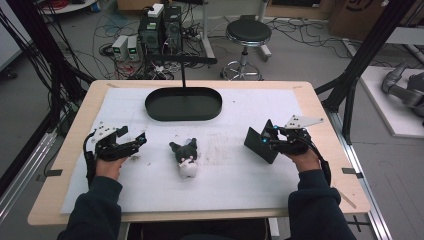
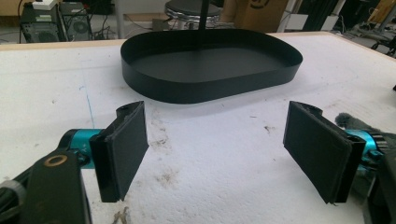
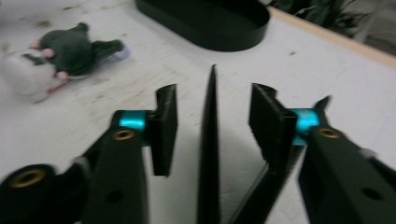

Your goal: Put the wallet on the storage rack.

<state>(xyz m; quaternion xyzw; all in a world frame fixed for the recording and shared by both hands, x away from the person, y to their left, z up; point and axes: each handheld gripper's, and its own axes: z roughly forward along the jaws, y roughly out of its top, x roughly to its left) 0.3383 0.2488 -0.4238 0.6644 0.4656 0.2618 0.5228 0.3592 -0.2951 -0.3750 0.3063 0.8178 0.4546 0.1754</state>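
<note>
Table [image 1: 320, 165], black oval tray [image 1: 183, 104] at back. Thin black plate [image 3: 208, 140] stands on edge between right hand-held gripper [image 3: 212, 128] pads, untouched; looks stiff, light, slippery, so pinch flat faces mid-height. Left hand-held gripper [image 2: 217, 149] wide, empty. Plush toy [image 1: 186, 157] centre.

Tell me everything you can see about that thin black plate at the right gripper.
The thin black plate is a flat, dark, matte, stiff-looking panel with straight edges. It stands on edge on the white table cover, right of the plush toy. In the right gripper view it shows edge-on between the right gripper's open jaws, with a gap on each side, so neither pad presses it.
</note>
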